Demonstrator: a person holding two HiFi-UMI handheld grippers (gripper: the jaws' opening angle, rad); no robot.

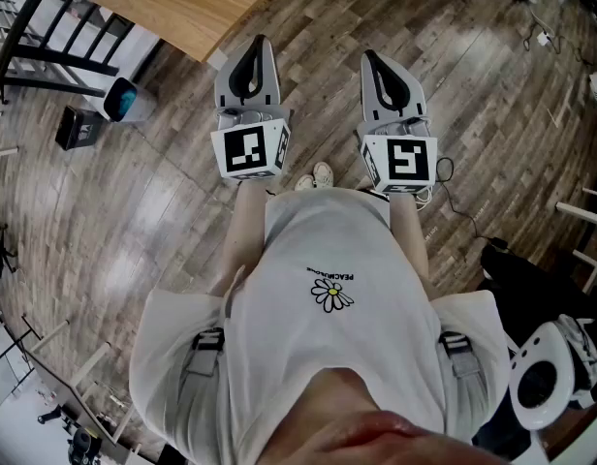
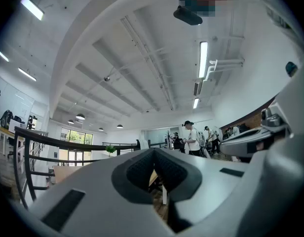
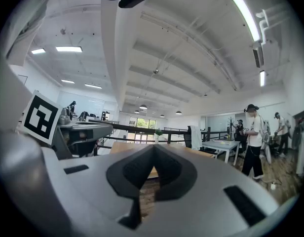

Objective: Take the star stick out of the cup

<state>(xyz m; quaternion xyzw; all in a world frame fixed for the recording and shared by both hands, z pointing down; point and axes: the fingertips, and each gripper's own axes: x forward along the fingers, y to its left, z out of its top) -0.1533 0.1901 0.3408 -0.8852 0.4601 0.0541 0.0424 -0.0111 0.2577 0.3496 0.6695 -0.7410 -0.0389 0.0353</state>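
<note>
The person stands on a dark wood-plank floor (image 1: 134,211) in a long open room. They wear a white T-shirt with a daisy print (image 1: 332,294), and pale shoes (image 1: 313,175) show just under the hem.

The left gripper (image 1: 253,51) and the right gripper (image 1: 376,66) are held out side by side at waist height, a little apart. Both point forward toward a light wooden counter (image 1: 182,3) near them. Each carries its white cube with black square markers (image 1: 250,151) at the back.

In the left gripper view the grey fingers (image 2: 93,196) are pressed together at the tips with nothing between them. The right gripper's fingers (image 3: 231,181) are likewise fully closed and empty. Where the cup with the star stick stands I cannot tell; no view shows it.

To the person's left, a black metal railing (image 1: 47,37) runs past the counter. Below it a blue-topped bin (image 1: 124,100) and a small black box (image 1: 80,127) sit on the floor. A thin dark cable (image 1: 463,221) trails over the boards to the right.

Overhead is a white beamed ceiling (image 2: 142,58) with long strip lights (image 2: 203,58). Bright windows (image 2: 75,137) stand at the far end. A few people in white tops (image 3: 253,137) stand near a white table (image 3: 221,144).
</note>
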